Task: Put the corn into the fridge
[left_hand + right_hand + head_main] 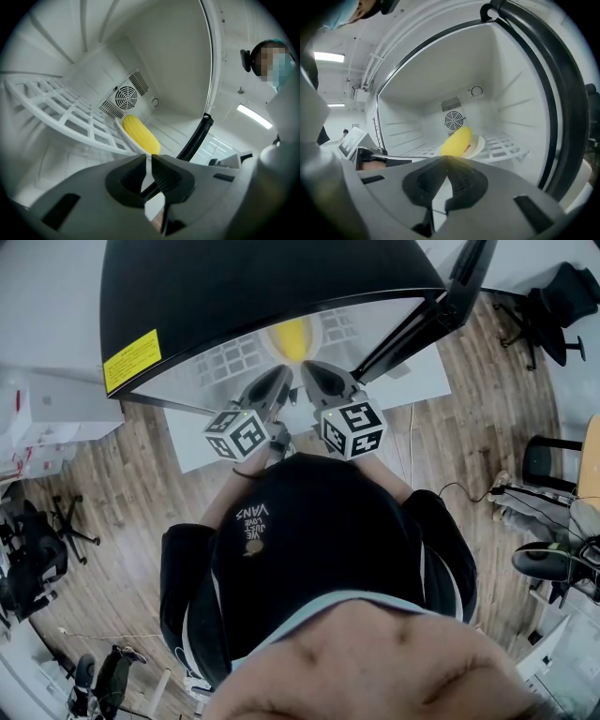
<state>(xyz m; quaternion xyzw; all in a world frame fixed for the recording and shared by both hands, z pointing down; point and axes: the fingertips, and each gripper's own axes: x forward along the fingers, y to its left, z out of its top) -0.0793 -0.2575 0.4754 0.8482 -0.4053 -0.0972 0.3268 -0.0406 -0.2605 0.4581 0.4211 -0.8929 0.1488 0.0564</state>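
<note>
**Corn Seated on Fridge Shelf, Both Jaws Empty**

In the foreground of each gripper view are the gripper's own jaws. The right gripper (444, 164) has its pads closed tip to tip on nothing. The left gripper (146, 164) shows only a thin slit between its pads, also with nothing in it. Neither gripper carries a load.

The corn (457, 140) lies straight ahead of both sets of jaws, beyond the tips and clear of them. It rests tilted on a white plate (478, 146), leaning against the rim, which should keep it from rolling. The plate sits on the white grid shelf (61, 112), a flat support that spreads its weight across the bars. Behind the plate, on the rear wall, is the round fan grille (453, 120). The plate stands forward of it and does not touch it.

The black door seal (562, 93) frames the opening to the right of the right jaws. Both grippers point into the fridge (253, 287) side by side.

Judgement: the placing step appears complete. What remains is probably to draw both grippers back past the seal and shut the door.
</note>
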